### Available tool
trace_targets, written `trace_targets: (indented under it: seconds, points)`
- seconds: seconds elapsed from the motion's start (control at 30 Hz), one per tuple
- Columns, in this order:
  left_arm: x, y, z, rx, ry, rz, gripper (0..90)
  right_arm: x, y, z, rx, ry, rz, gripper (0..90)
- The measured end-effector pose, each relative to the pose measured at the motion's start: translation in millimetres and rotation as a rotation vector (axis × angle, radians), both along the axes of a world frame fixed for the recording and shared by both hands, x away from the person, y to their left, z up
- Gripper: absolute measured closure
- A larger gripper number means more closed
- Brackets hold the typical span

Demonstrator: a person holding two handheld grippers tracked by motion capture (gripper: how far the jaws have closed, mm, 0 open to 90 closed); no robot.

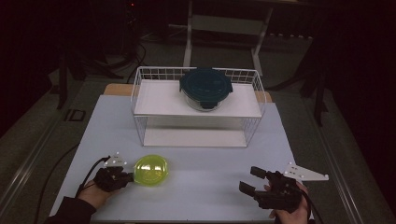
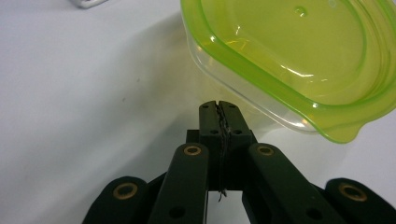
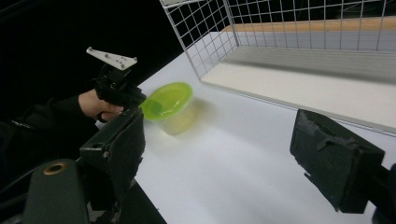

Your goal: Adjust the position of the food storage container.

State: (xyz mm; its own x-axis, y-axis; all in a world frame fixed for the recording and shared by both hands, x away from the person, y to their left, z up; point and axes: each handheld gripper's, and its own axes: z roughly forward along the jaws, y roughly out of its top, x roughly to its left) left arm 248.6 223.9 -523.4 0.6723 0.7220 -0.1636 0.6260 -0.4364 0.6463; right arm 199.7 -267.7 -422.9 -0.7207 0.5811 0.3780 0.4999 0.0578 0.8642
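Left gripper (image 2: 218,106) clenched empty at 9 o'clock of the lime-lidded container (image 1: 151,170) on the table's (image 1: 210,196) near-left, right gripper (image 1: 252,179) released — looks light, stiff, slick plastic — best pinched at the lid-rim tab.

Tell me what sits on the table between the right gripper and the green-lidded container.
Nothing: in the high view, bare white table runs from the right gripper to the green-lidded container. The right gripper view shows the same bare stretch.
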Motion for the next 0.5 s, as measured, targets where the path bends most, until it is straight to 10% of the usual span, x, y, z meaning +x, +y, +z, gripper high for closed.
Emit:
trace_targets:
  seconds: [0.5]
  points:
    - [12.2, -20.0, -0.4, -0.006, 0.001, -0.038, 88.5, -1.2, -0.1, -0.6, -0.002, 0.003, 0.001, 17.7]
